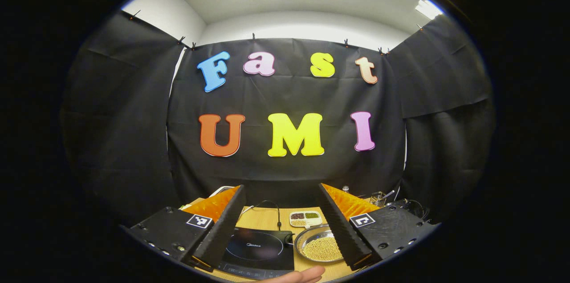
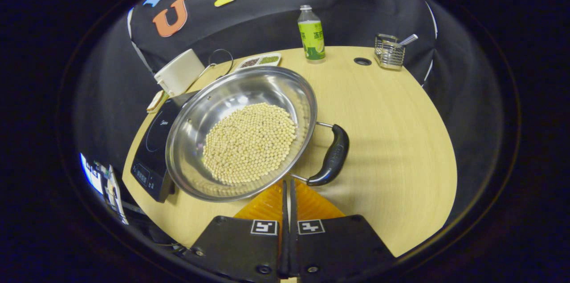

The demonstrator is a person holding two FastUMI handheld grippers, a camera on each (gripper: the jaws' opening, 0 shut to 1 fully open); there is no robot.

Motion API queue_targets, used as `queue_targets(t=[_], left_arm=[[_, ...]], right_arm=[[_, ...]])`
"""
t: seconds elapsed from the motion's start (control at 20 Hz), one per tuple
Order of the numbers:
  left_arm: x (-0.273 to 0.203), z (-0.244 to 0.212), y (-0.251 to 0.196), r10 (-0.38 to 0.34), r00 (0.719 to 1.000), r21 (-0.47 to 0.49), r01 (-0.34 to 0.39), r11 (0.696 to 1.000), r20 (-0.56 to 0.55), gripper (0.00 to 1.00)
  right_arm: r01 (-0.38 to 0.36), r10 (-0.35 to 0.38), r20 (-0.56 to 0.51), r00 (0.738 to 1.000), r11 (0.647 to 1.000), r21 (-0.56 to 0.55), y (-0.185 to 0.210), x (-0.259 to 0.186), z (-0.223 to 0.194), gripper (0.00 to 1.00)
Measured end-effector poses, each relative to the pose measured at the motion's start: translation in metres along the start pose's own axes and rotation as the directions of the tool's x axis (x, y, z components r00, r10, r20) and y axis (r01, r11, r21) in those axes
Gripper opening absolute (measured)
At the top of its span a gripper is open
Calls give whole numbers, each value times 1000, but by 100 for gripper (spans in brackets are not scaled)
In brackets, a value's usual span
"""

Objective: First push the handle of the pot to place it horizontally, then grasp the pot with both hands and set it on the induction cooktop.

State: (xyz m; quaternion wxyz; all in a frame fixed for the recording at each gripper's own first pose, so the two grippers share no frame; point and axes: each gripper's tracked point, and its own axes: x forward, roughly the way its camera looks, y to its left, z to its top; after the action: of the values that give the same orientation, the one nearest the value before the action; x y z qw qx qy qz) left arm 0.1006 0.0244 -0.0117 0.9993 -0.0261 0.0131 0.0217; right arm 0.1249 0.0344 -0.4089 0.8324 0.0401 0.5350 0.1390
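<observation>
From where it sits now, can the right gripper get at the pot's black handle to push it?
Probably yes. The right gripper, jaws closed, sits just below the pot rim, and the black handle lies close by to its right over bare table, with nothing between them.
</observation>
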Motion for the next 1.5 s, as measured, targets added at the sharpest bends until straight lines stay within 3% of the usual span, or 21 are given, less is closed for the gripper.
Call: queue_targets(t=[0.35,0.4,0.65,0.9,1.3,1.5], left_arm=[[20,-11,-5,-5,1000,10,5,1000,-27,96],[21,-9,-6,-1,1000,11,2,1000,-15,96],[30,-15,-2,11,1000,-9,-11,1000,-16,96],[45,-31,2,28,999,-24,-29,999,-36,96],[69,-95,-2,17,988,-31,-22,999,-153,96],[77,-136,-3,23,975,-19,-28,999,-223,96]], right_arm=[[51,-51,18,999,999,-5,-21,17,19,0],[63,-62,26,998,998,-14,-24,18,21,4],[113,-110,82,991,993,-33,-33,22,36,0],[132,-124,142,982,990,-50,-38,21,46,4],[117,-109,197,974,993,-30,-43,18,42,4],[161,-150,258,955,987,-21,-54,-2,43,4]])
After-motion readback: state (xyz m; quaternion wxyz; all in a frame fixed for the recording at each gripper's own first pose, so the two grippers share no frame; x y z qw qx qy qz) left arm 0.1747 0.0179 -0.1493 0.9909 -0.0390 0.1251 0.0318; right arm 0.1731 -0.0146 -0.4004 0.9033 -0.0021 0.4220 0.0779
